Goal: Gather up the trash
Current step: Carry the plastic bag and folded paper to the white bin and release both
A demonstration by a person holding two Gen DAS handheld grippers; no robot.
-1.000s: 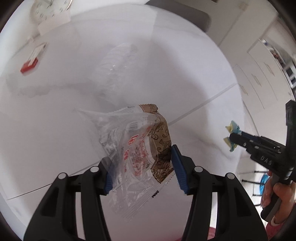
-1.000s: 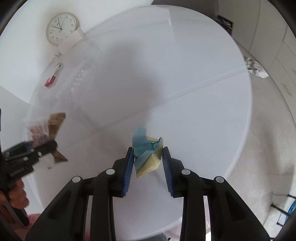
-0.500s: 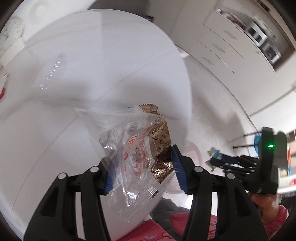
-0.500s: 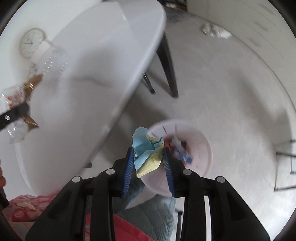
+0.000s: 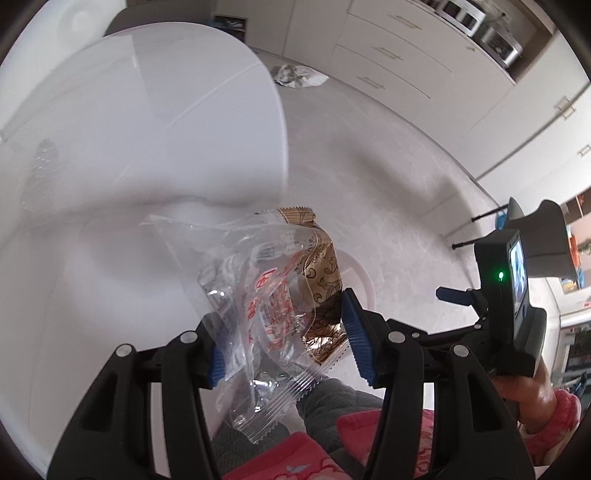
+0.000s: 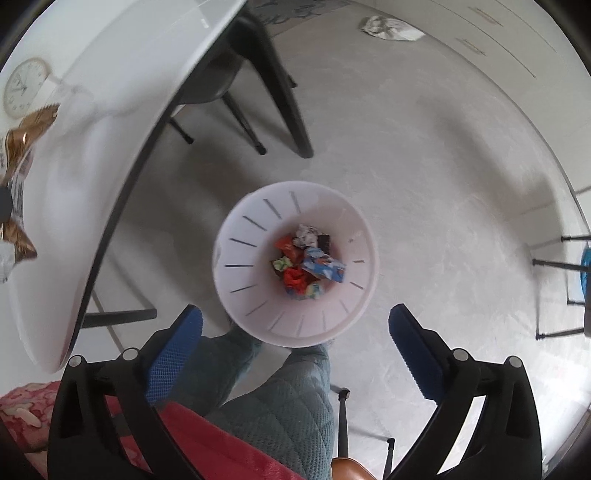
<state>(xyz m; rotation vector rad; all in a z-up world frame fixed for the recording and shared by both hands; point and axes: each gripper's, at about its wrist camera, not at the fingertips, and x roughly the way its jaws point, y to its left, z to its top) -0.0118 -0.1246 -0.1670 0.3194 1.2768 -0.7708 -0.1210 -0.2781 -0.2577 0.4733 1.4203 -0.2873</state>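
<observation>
On our left, above the edge of the white table (image 5: 155,110), our left gripper (image 5: 284,336) is clamped on a bunch of clear and gold snack wrappers (image 5: 284,288), the blue pads pinching the crinkled film from both sides. The same wrappers show at the far left rim of the right wrist view, well apart from the bin. Toward the middle, the pale round waste bin (image 6: 236,288) stands on the floor beside the table, already holding a small heap of colourful crumpled trash (image 6: 308,264). Directly over it hangs our right gripper (image 6: 295,325), pointing straight down; its jaws have just been opening and stand wide apart with nothing between them. Its load is released, we judge. Farther right, on the floor near the cabinets (image 5: 399,55), another crumpled wrapper (image 6: 389,27) lies uncollected.

We read the step in hand as the drop-off. Next, we need to carry the left gripper rightward until the wrappers sit over the bin's mouth, then part its jaws. The light film may drift or cling, so centring it matters.
</observation>
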